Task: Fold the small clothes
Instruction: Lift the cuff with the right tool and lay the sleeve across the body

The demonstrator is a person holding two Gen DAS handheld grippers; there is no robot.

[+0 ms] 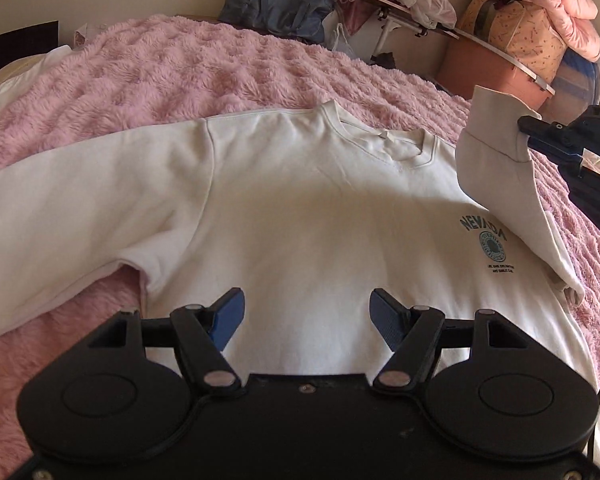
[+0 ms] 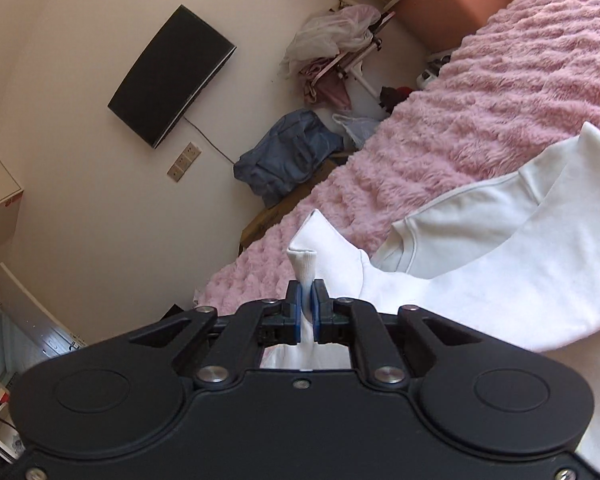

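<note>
White cotton sweatshirt (image 1: 300, 208) with a teal "NEVADA" chest print (image 1: 485, 229) lies face up on a fluffy pink blanket (image 1: 172, 72) covering the bed. Left gripper (image 1: 307, 312) hovers just above the garment's lower front, its 2 blue-padded fingers (image 1: 230, 316) spread apart and holding nothing. Right gripper (image 2: 306, 306) has its fingers pressed together on the ribbed cuff (image 2: 305, 266) of 1 sleeve (image 1: 500, 168), lifted off the blanket and drawn over the chest. Beyond the bed, a black wall-mounted screen (image 2: 172, 76) and a blue-grey bundle of fabric (image 2: 288, 156) sit by the wall.
</note>
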